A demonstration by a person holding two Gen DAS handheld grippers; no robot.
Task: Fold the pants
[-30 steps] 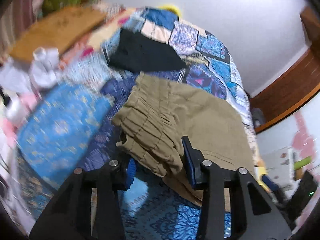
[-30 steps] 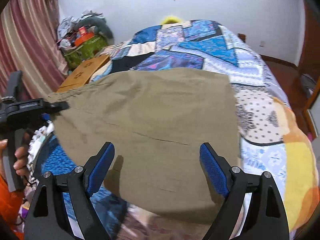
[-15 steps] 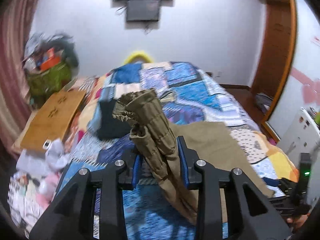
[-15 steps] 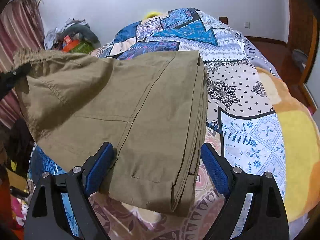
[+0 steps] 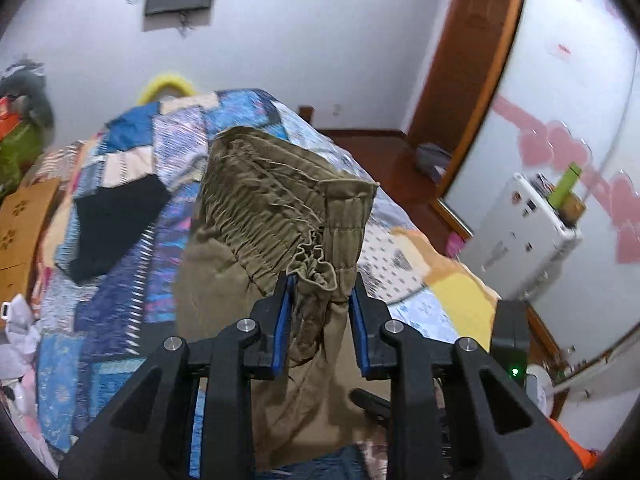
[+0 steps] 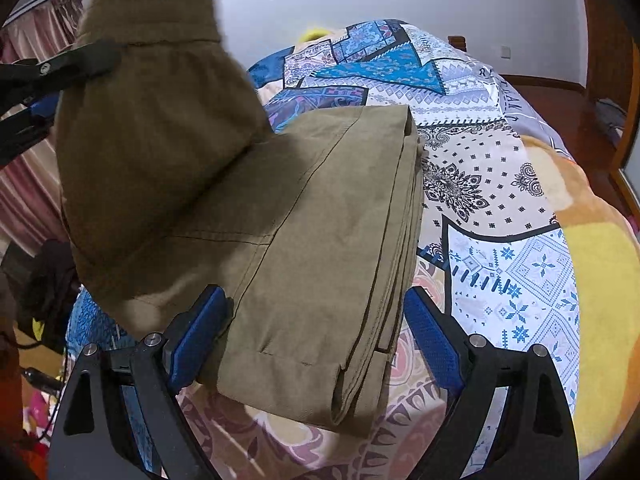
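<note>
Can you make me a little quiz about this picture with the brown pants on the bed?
1. True or false: the left tongs grip the waistband of the pants.
2. The right tongs are: A) wide open around the leg hems, B) clamped on a black cloth, C) holding a pillow.
3. What does the folded part of the pants lie on?

Key:
1. True; their jaws are closing on the gathered waistband, which is lifted up.
2. A.
3. The patchwork quilt on the bed.

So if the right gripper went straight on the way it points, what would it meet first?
Probably the folded pants: the right gripper, jaws open, already straddles their near hem end on the bed.
</note>
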